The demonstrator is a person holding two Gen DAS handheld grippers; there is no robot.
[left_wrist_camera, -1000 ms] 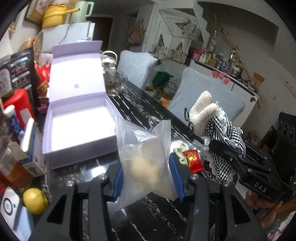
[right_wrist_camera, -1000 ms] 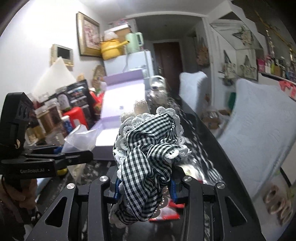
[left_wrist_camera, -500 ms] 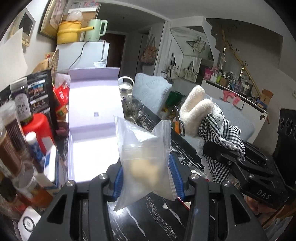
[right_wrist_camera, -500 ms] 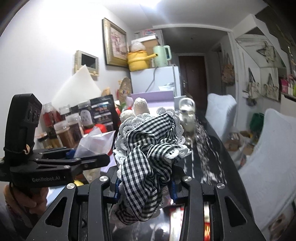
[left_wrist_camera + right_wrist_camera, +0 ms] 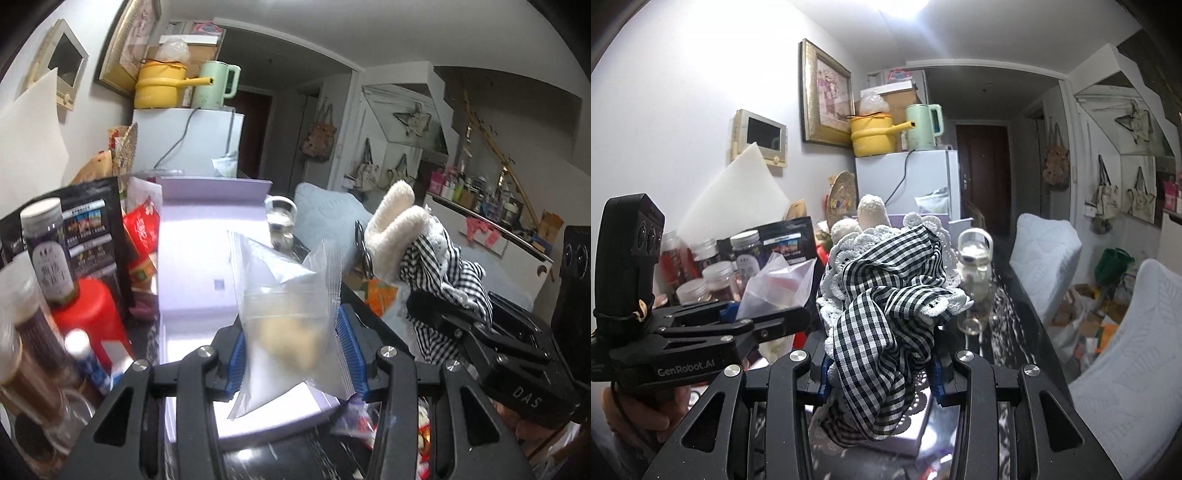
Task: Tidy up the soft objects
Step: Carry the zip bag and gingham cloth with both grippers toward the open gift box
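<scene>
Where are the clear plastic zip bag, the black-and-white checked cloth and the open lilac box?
clear plastic zip bag (image 5: 291, 317): left wrist view, its middle.
black-and-white checked cloth (image 5: 886, 325): right wrist view, front fold.
open lilac box (image 5: 199, 243): left wrist view, inner side of raised lid.

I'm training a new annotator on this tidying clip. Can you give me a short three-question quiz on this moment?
1. True or false: the left gripper is empty.
2. What does the right gripper hold? A) yellow pot B) checked cloth bundle C) glass jar
3. Fill in: the open box beneath the clear bag is coloured ____.

Key: 1 false, it grips the clear bag; 2 B, the checked cloth bundle; 3 lilac.
</scene>
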